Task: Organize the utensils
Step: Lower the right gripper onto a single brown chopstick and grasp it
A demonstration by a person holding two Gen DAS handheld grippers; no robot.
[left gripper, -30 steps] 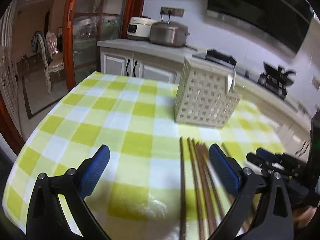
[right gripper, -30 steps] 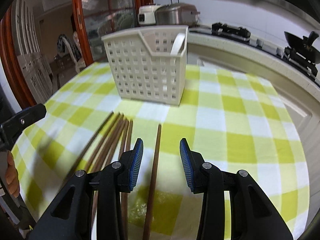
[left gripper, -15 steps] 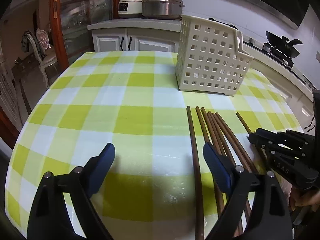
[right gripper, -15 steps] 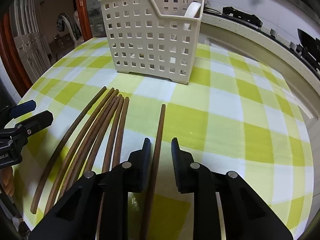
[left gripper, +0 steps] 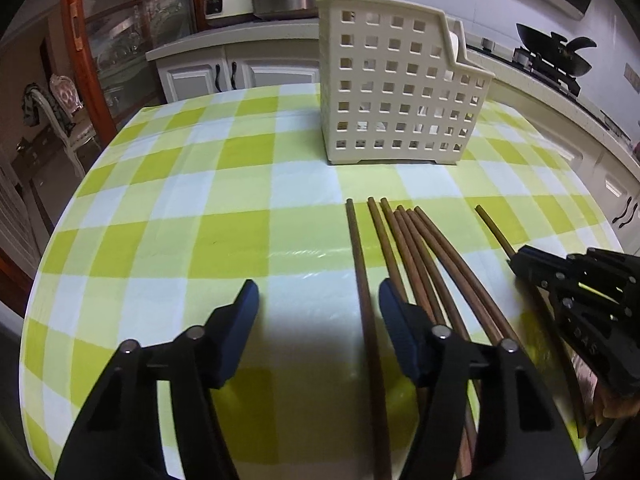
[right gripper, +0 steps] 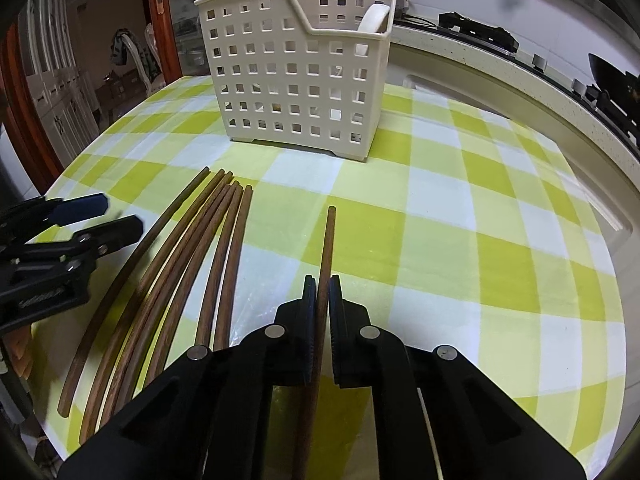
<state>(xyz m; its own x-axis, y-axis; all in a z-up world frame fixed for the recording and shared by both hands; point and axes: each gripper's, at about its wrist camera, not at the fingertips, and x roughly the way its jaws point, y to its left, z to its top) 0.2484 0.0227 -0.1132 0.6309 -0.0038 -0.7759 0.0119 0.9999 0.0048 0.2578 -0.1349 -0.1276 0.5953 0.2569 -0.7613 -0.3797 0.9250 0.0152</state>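
Several brown wooden chopsticks (left gripper: 420, 248) lie side by side on a green-and-white checked tablecloth (left gripper: 160, 200). Behind them stands a cream perforated basket (left gripper: 400, 92) with a white spoon (right gripper: 374, 16) inside. My right gripper (right gripper: 322, 282) is shut on a lone chopstick (right gripper: 328, 240) that lies apart to the right of the bundle (right gripper: 192, 248). My left gripper (left gripper: 318, 292) is low over the cloth and its jaws are closing. The leftmost chopstick (left gripper: 358, 256) lies between them, close to the right pad, with neither pad pressing on it.
The table's round edge curves close on the left and near sides. A counter (left gripper: 240, 38) with a rice cooker and a pot runs behind the basket, and a stove with a wok (left gripper: 556, 50) sits at the right. A chair (left gripper: 52, 104) stands by a wooden door frame.
My right gripper's jaws have shut on the lone chopstick. My left gripper has dropped toward the cloth, shifted over the leftmost chopstick, and its jaws have narrowed.
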